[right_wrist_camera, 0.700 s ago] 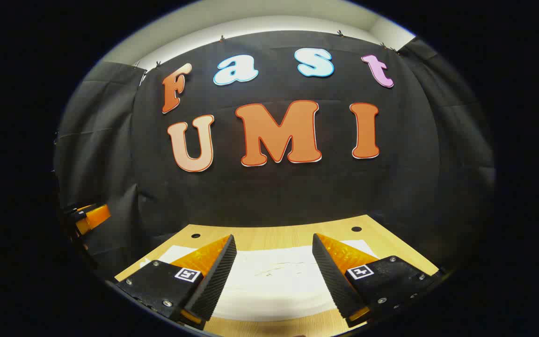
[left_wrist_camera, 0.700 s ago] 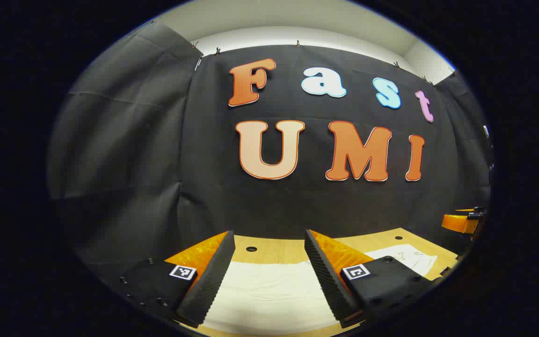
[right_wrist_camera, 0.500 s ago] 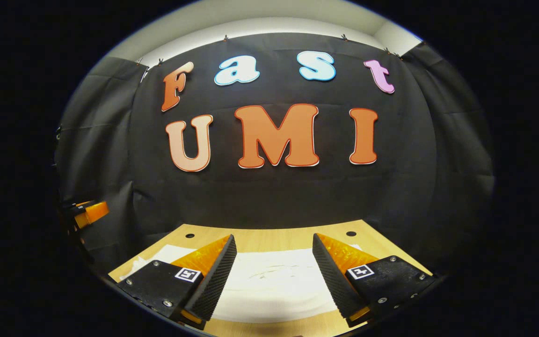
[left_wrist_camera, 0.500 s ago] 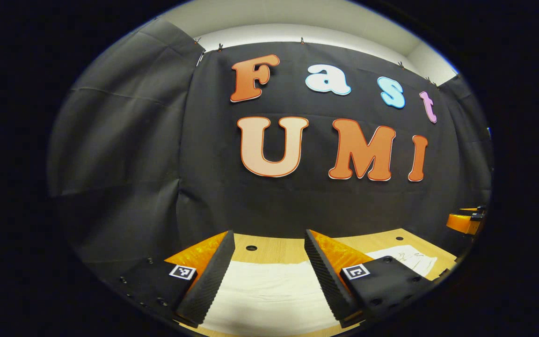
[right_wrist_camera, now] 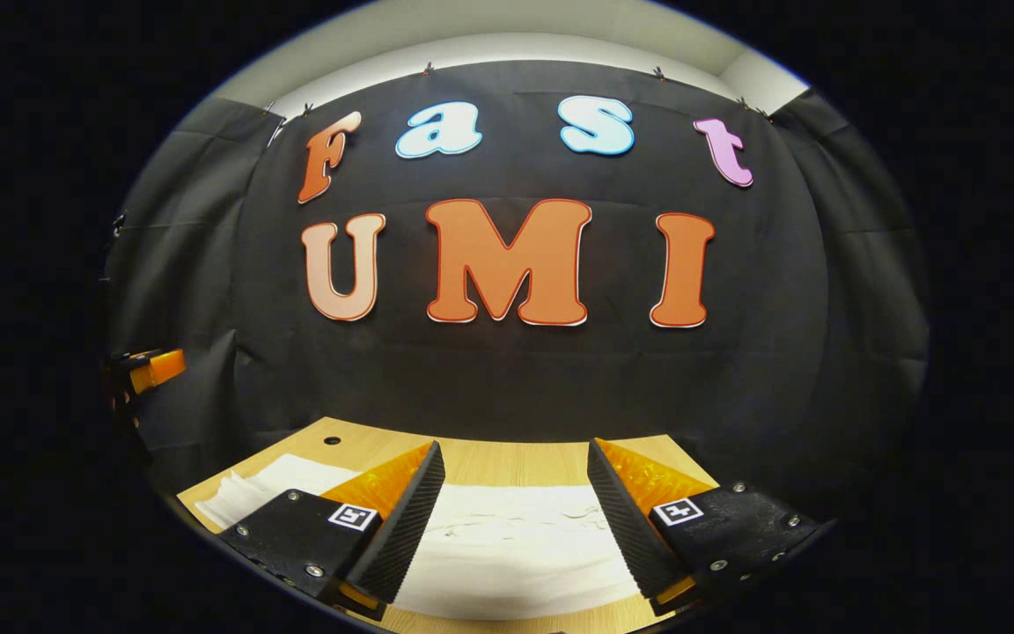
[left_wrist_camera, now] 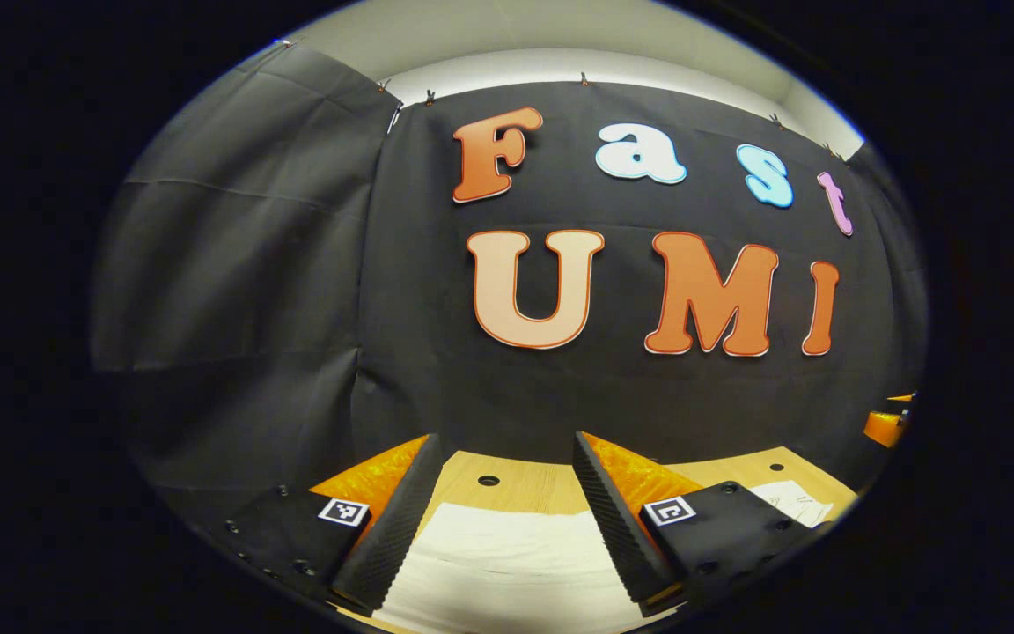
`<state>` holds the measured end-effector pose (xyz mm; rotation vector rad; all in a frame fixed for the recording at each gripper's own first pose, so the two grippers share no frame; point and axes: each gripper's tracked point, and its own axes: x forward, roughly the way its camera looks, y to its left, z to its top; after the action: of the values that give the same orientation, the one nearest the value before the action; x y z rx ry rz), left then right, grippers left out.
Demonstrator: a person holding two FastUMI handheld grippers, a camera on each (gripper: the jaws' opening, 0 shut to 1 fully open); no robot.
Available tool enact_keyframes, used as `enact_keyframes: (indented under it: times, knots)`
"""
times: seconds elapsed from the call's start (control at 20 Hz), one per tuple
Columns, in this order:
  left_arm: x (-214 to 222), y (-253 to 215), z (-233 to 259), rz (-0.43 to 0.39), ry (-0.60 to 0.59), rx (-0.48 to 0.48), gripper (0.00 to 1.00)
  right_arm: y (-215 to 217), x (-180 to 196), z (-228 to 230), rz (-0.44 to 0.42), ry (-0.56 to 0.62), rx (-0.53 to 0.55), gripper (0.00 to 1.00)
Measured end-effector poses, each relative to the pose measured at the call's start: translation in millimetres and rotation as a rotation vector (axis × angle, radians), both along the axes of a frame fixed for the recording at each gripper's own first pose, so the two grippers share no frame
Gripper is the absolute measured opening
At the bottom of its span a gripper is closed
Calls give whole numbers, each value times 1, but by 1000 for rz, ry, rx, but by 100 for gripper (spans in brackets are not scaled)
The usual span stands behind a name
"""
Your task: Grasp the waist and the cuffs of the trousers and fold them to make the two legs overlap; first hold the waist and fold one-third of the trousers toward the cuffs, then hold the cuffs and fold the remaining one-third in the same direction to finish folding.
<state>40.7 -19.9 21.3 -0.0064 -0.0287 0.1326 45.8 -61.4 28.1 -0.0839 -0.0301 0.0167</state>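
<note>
White trousers (left_wrist_camera: pixel 507 555) lie flat on the wooden table (left_wrist_camera: pixel 525 480), stretching across it below both grippers. In the left gripper view my left gripper (left_wrist_camera: pixel 507 528) hangs above the cloth, open, with nothing between its fingers. In the right gripper view my right gripper (right_wrist_camera: pixel 516 528) is open too, above another stretch of the white trousers (right_wrist_camera: pixel 516 546), whose left end (right_wrist_camera: pixel 243 493) shows stacked edges. Neither gripper touches the cloth. The other gripper (left_wrist_camera: pixel 885 427) peeks in at the far right of the left gripper view, and at the far left (right_wrist_camera: pixel 150 370) of the right gripper view.
The black cloth wall (right_wrist_camera: pixel 516 379) rises close behind the table's far edge. Small round holes (left_wrist_camera: pixel 488 481) sit in the tabletop near that edge. Bare wood (right_wrist_camera: pixel 507 462) shows between the trousers and the wall.
Both views have shifted: the left gripper has swung left and the right gripper right, spreading apart. The other gripper has slid toward the edge of each view. Both stay open.
</note>
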Motion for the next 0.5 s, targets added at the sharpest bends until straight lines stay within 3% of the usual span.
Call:
enact_keyframes:
  times: [0.25,0.5]
  knots:
    - [-5,-18,-5,36,4,54,98,-27,20,-9,21,19,2,98]
    - [7,-28,-13,17,35,45,98,-56,32,-22,-24,94,166,98]
